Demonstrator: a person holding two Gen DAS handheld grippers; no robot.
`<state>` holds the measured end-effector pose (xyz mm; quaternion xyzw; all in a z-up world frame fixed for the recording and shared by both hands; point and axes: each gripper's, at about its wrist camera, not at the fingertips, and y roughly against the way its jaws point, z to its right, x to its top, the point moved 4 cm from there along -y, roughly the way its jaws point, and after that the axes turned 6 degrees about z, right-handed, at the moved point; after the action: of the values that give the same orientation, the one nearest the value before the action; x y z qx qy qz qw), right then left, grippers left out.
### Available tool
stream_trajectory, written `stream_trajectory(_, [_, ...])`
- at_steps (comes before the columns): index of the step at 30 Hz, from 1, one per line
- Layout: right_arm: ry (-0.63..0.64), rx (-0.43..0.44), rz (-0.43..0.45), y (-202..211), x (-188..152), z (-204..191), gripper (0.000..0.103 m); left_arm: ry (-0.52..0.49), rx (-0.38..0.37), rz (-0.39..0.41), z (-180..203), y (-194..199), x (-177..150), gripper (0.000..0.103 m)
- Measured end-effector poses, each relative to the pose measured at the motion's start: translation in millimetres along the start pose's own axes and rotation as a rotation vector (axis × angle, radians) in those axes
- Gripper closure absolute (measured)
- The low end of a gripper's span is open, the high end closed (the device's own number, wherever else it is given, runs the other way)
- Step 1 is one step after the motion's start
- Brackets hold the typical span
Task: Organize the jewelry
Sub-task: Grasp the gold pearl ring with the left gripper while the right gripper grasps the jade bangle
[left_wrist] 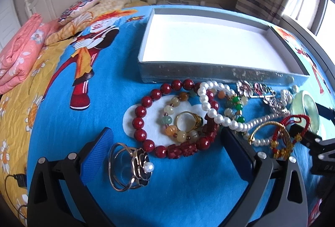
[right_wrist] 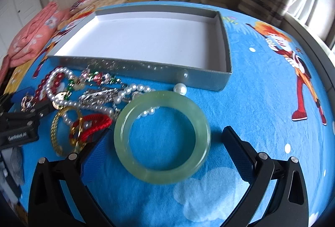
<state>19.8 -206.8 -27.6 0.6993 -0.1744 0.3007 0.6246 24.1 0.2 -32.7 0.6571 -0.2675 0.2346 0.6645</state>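
Jewelry is lying in a loose heap on the blue sheet [left_wrist: 188,185], just in front of the grey box [left_wrist: 209,75], whose white floor is showing bare. From the left wrist, the left gripper [left_wrist: 165,141] is standing with its jaws wide apart and gripping nothing; a red bracelet [left_wrist: 139,110] is curling between them, ringing a pale bead bracelet [left_wrist: 167,120] and a gold ring [left_wrist: 187,121]. A wire ring [left_wrist: 127,168] with a small pearl is sitting just beside the left finger. A pearl strand [left_wrist: 211,110] is trailing right toward a silver brooch [left_wrist: 244,86], a gold bangle [left_wrist: 270,132] and a red cord [left_wrist: 297,122]. A jade bangle [left_wrist: 307,109] is resting at the far right, near the other tool. From the right wrist, the right gripper [right_wrist: 166,133] is likewise hanging open, empty, with the jade bangle [right_wrist: 162,172] lying flat between its fingers, touching neither as far as I can tell. A loose pearl [right_wrist: 180,88] is sitting beside the box [right_wrist: 227,78]. The pearl strand [right_wrist: 134,88], red cord [right_wrist: 94,124] and gold bangle [right_wrist: 54,132] are piling up to the left on the sheet [right_wrist: 261,101].
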Motion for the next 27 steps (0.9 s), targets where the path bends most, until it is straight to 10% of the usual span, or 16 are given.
stream_trajectory(8, [-0.042,0.16,0.089,35,-21,10,0.005,-0.017,-0.09,0.009,-18,26,-27,0.002])
stream_trajectory(16, [0.146,0.101,0.194,56,-21,-23,0.036,0.124,-0.096,0.15,-67,83,-56,0.003])
stream_trajectory(27, [0.145,0.036,0.054,29,-13,-9,0.019,0.062,-0.1,0.158,-69,105,-72,0.003])
